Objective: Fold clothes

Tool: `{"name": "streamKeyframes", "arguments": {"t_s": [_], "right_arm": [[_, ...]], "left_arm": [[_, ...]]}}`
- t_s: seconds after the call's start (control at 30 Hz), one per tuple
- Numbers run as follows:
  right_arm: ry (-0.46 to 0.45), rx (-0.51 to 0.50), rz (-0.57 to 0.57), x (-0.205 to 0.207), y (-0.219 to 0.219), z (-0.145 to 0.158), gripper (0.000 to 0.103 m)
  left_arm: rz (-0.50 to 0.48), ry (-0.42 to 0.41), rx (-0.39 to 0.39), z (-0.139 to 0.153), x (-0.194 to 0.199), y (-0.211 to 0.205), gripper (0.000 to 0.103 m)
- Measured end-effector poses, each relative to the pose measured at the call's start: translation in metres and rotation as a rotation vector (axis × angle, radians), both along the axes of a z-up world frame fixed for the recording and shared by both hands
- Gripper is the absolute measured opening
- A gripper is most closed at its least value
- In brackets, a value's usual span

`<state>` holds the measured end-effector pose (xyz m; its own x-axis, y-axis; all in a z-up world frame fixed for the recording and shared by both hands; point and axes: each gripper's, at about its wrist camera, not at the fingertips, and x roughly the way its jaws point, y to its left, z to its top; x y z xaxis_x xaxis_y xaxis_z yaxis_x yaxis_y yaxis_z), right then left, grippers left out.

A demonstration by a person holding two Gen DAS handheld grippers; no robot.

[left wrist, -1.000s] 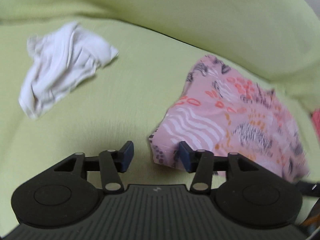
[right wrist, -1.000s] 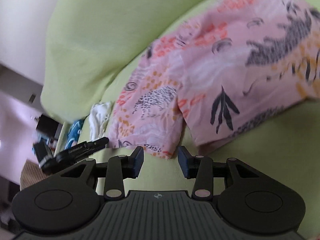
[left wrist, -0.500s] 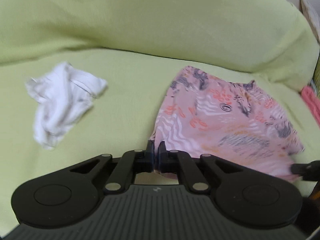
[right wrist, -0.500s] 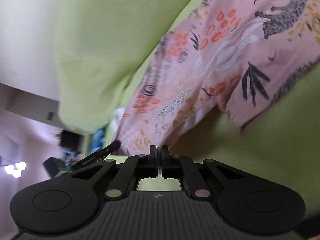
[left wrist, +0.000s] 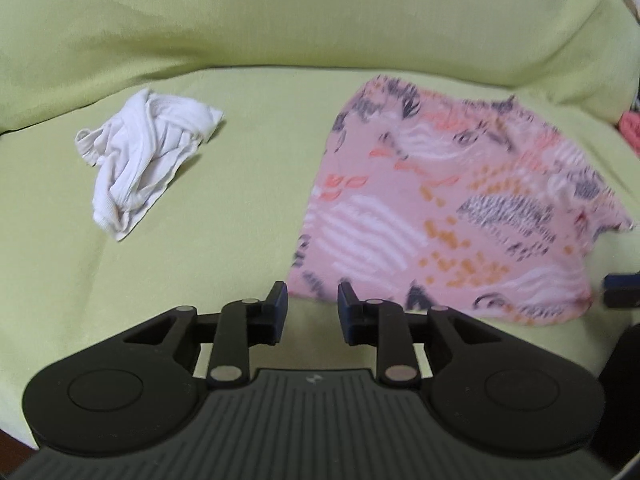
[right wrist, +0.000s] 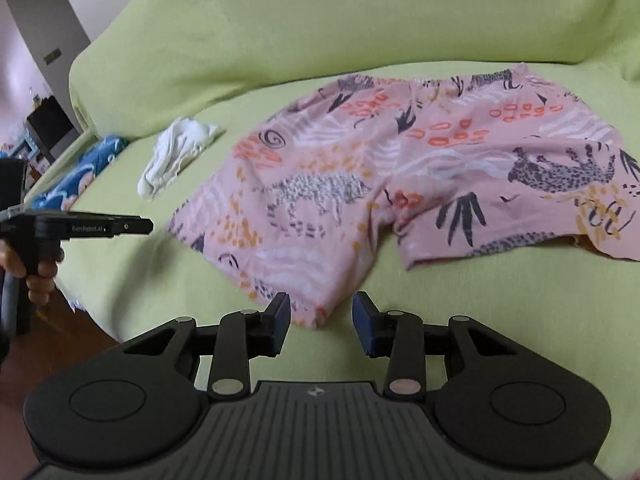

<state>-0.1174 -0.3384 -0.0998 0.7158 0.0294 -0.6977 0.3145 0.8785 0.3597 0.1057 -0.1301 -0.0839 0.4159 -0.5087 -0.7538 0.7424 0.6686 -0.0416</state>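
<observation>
Pink printed shorts (right wrist: 400, 168): long axis crosswise; leg hem just ahead of my right gripper (right wrist: 320, 320). Left gripper (left wrist: 308, 310) at the hem's far corner. Both parted, holding nothing.

Pink patterned shorts (right wrist: 400, 184) flat on green sofa (right wrist: 320, 28), right tool (right wrist: 320, 320) parted

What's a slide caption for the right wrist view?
Open right gripper at the hem of pink animal-print shorts spread flat on a green sofa.
</observation>
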Motion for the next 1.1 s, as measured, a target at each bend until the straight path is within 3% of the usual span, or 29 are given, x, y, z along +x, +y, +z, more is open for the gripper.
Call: {"name": "streamKeyframes", "arguments": {"t_s": [0.07,0.27,0.3,0.43,0.57,0.7,0.87,0.9,0.93,1.1], "right_arm": [[0.008,-0.092,0.043,0.005,0.009,0.001,0.039],[0.051,-0.701,0.349,0.025,0.078,-0.010,0.035],[0.063,-0.770,0.384,0.027,0.085,-0.015,0.030],[0.114,-0.942,0.473,0.035,0.100,-0.037,0.028],[0.158,-1.056,0.514,0.038,0.107,-0.050,0.026],[0.203,-1.105,0.501,0.042,0.108,-0.055,0.000],[0.198,-1.121,0.511,0.041,0.112,-0.056,0.001],[0.191,-1.119,0.505,0.040,0.113,-0.055,0.019],[0.184,-1.117,0.502,0.040,0.113,-0.054,0.029],[0.188,-1.066,0.513,0.046,0.113,-0.055,0.020]], "left_arm": [[-0.015,-0.005,-0.011,0.003,-0.005,-0.008,0.022],[-0.071,-0.055,0.046,-0.005,-0.023,-0.029,0.022],[-0.075,-0.060,0.059,-0.008,-0.024,-0.031,0.022],[-0.097,-0.092,0.101,-0.017,-0.027,-0.035,0.022],[-0.119,-0.108,0.118,-0.020,-0.029,-0.035,0.023],[-0.116,-0.106,0.132,-0.025,-0.026,-0.035,0.024],[-0.121,-0.114,0.150,-0.029,-0.026,-0.035,0.024],[-0.124,-0.115,0.149,-0.029,-0.026,-0.035,0.024],[-0.126,-0.116,0.148,-0.029,-0.026,-0.034,0.025],[-0.127,-0.117,0.144,-0.028,-0.028,-0.035,0.025]]}}
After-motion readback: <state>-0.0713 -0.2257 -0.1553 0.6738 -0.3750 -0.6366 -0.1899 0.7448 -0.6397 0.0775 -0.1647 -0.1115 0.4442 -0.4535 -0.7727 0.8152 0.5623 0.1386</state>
